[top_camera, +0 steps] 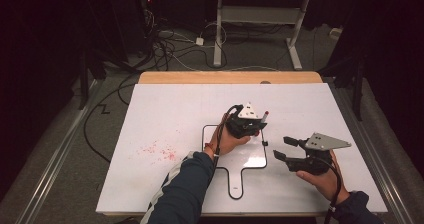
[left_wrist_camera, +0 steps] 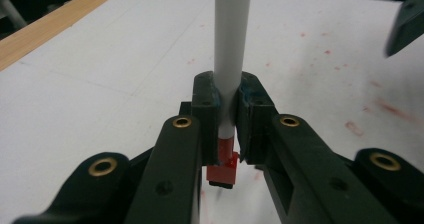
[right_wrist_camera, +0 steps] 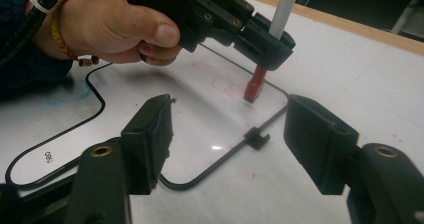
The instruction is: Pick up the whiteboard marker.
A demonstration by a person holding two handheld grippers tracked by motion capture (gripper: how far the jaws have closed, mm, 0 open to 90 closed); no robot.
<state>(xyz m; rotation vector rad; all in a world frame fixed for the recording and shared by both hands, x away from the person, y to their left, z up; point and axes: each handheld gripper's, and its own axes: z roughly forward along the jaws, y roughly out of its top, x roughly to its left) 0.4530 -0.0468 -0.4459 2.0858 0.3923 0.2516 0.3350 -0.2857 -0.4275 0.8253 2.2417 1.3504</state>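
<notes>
Marker (left_wrist_camera: 231, 44): white round barrel, red cap end pointing down, clamped between your left gripper's (left_wrist_camera: 227, 119) jaws, which are closed tight on the barrel just above the red part. In the right gripper view the red tip (right_wrist_camera: 254, 86) sits at or just above the whiteboard surface; contact can't be confirmed.

The small whiteboard (top_camera: 252, 159) lies flat in the middle of the table: glossy, rounded corners, thin black border, with a paddle handle (top_camera: 235, 184) pointing toward you. A small black clip (right_wrist_camera: 257, 139) sits on its edge near the marker. Faint pinkish smears show on the board under the tip.

Your right gripper (top_camera: 281, 149) is held off the board's right side, well apart from the marker, jaws spread wide with nothing between them. Its pads (right_wrist_camera: 152, 134) are flat black blocks.

Your left hand (right_wrist_camera: 112, 26) wraps the gripper body, with a beaded bracelet (right_wrist_camera: 62, 14) at the wrist.

The table (top_camera: 165, 114) has a matte white sheet over it, with a wood edge (top_camera: 230, 77) at the far side. Red speckle marks (top_camera: 160, 151) sit left of the board, clear of both tools
</notes>
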